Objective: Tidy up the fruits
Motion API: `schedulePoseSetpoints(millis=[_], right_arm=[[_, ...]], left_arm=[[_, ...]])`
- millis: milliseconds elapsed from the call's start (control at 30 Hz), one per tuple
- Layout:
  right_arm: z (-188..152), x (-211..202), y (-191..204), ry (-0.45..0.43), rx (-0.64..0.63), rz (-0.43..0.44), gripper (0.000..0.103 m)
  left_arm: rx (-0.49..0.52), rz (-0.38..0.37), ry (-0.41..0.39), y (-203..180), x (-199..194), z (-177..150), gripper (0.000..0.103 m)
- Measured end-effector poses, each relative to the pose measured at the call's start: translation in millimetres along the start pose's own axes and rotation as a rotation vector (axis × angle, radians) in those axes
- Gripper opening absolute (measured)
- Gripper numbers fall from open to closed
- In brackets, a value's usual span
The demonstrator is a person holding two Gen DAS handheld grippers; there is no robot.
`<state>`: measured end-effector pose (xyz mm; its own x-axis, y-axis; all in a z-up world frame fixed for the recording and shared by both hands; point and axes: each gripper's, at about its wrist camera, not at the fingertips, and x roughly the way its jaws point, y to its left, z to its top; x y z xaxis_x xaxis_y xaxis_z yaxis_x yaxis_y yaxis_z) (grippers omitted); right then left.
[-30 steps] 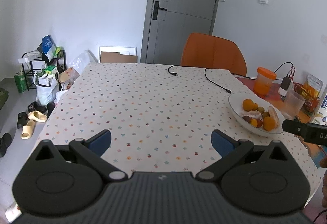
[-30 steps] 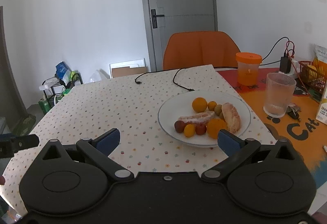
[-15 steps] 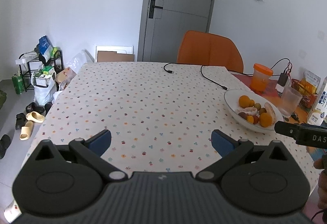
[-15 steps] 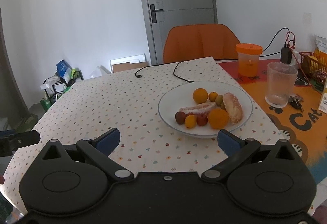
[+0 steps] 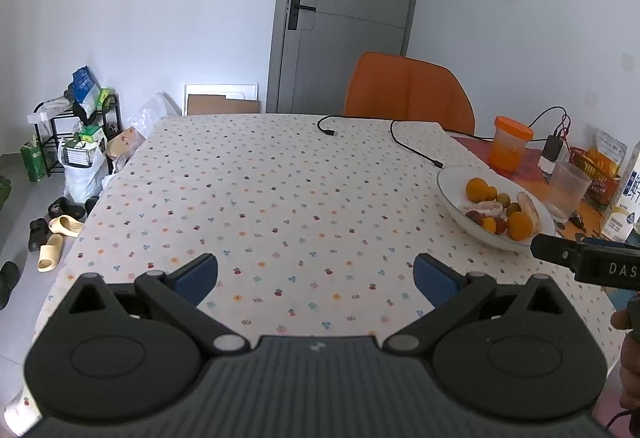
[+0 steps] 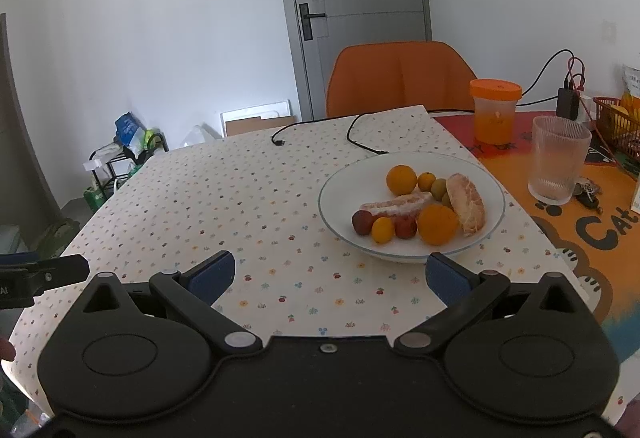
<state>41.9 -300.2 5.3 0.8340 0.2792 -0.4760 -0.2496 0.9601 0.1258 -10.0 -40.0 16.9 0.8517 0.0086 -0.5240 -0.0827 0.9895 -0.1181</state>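
A white plate point(image 6: 492, 190) on the dotted tablecloth holds two oranges point(image 6: 401, 180), small orange, red and green fruits, and two peeled citrus segments point(image 6: 466, 204). The plate also shows in the left wrist view point(image 5: 450, 194) at the right. My right gripper point(image 6: 330, 274) is open and empty, just in front of the plate's near rim. My left gripper point(image 5: 316, 274) is open and empty over the bare cloth, left of the plate.
A black cable point(image 6: 360, 142) lies behind the plate. A ribbed glass point(image 6: 558, 166) and an orange-lidded jar point(image 6: 494, 110) stand on the orange mat at right. An orange chair point(image 6: 400, 78) is at the far edge. Shoes and a rack sit on the floor at left.
Both grippers have drifted a little; the plate looks slightly nearer and lower in both views. Both stay open and empty.
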Motion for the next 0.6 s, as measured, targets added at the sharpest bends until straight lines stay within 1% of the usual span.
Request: schedulePoseSetpoints(millis=[600], right_arm=[[-1.6, 2.7, 1.5, 0.006, -0.001, 0.012, 0.103]], left_arm=[[-0.005, 0.009, 0.001, 2.1, 2.1, -2.2, 0.103]])
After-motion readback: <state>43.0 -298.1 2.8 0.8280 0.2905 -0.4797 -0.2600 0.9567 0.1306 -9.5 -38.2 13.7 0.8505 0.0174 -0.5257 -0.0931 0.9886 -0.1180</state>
